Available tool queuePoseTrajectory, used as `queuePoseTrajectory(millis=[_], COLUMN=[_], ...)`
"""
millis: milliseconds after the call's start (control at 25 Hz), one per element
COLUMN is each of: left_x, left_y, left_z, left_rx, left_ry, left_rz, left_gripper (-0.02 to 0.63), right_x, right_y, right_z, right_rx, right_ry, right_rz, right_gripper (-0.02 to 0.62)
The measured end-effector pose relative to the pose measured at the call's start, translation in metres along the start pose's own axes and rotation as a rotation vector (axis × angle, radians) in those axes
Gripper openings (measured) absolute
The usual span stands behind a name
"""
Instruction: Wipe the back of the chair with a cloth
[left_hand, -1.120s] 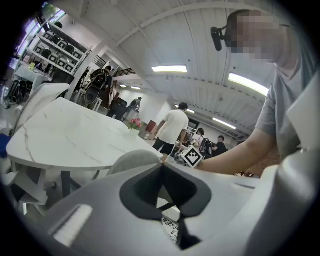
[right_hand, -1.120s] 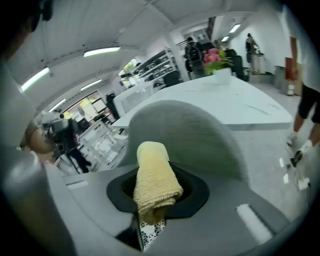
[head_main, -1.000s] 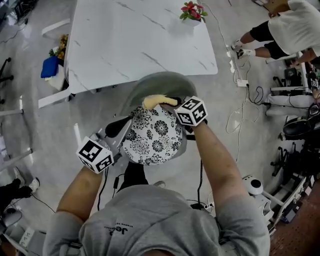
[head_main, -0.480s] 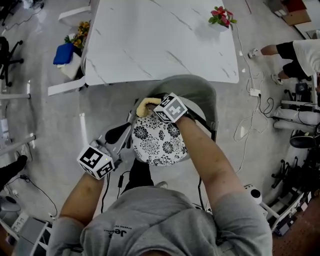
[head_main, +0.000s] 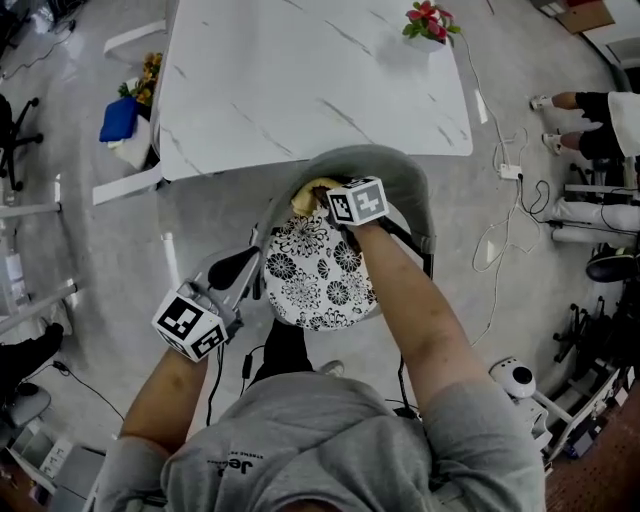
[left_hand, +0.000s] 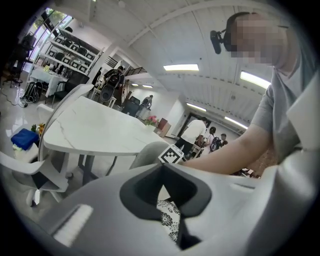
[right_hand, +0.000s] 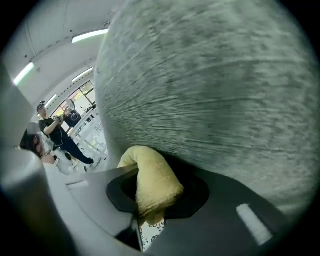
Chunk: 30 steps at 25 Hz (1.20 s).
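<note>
Now right gripper (head_main: 328, 196) — clamping cloth (right_hand: 152, 182) — slid along chair back (right_hand: 210, 90).

Head view looks steeply down on the chair (head_main: 395, 170); both gripper views sit close, sharing its patterned cushion (head_main: 318, 270)

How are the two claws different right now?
The right claw is shut on a yellow cloth. The left claw is shut with nothing in it. The right claw is pressed up against the grey chair back. The left claw sits off beside the flowery seat cushion, away from the chair back. What they share: both claws are shut.
</note>
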<state>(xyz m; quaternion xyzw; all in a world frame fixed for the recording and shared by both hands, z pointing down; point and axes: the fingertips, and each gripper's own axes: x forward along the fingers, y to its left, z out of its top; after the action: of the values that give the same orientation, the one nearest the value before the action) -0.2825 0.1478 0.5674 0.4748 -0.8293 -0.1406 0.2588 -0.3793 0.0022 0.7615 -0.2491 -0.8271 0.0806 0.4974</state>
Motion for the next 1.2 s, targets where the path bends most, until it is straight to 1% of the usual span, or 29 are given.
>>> queuePoseTrajectory(millis=[120, 320, 480, 600, 720, 920, 1000, 1080, 1120, 1200], left_x=[0.008, 0.027, 0.044, 0.055, 0.062, 0.065, 0.063, 0.060, 0.059, 0.054], left_y=[-0.006, -0.019, -0.031, -0.044, -0.054, -0.063, -0.066, -0.065, -0.063, -0.058], left_z=[0.002, 0.005, 0.005, 0.006, 0.010, 0.008, 0.006, 0.005, 0.004, 0.002], left_rx=[0.015, 0.030, 0.041, 0.049, 0.057, 0.063, 0.061, 0.060, 0.057, 0.047], left_ry=[0.017, 0.035, 0.042, 0.048, 0.048, 0.043, 0.043, 0.041, 0.038, 0.034], left_rz=[-0.025, -0.068, -0.109, -0.140, -0.161, -0.177, -0.178, -0.171, -0.165, -0.151], left_gripper=[0.037, 0.037, 0.037, 0.037, 0.038, 0.038, 0.038, 0.037, 0.037, 0.037], right_x=[-0.015, -0.057, -0.093, -0.119, -0.143, -0.166, -0.170, -0.169, -0.165, -0.151], right_y=[-0.030, -0.091, -0.127, -0.144, -0.155, -0.165, -0.165, -0.159, -0.153, -0.133], right_z=[-0.003, -0.017, -0.034, -0.049, -0.062, -0.078, -0.080, -0.076, -0.071, -0.058], right_rx=[0.130, 0.340, 0.482, 0.564, 0.614, 0.653, 0.640, 0.555, 0.497, 0.367], right_ry=[-0.049, -0.126, -0.190, -0.233, -0.268, -0.299, -0.301, -0.275, -0.258, -0.222], right_rz=[-0.073, -0.204, -0.271, -0.315, -0.360, -0.408, -0.424, -0.428, -0.411, -0.337], right_gripper=[0.072, 0.072, 0.072, 0.072, 0.072, 0.071, 0.071, 0.071, 0.071, 0.071])
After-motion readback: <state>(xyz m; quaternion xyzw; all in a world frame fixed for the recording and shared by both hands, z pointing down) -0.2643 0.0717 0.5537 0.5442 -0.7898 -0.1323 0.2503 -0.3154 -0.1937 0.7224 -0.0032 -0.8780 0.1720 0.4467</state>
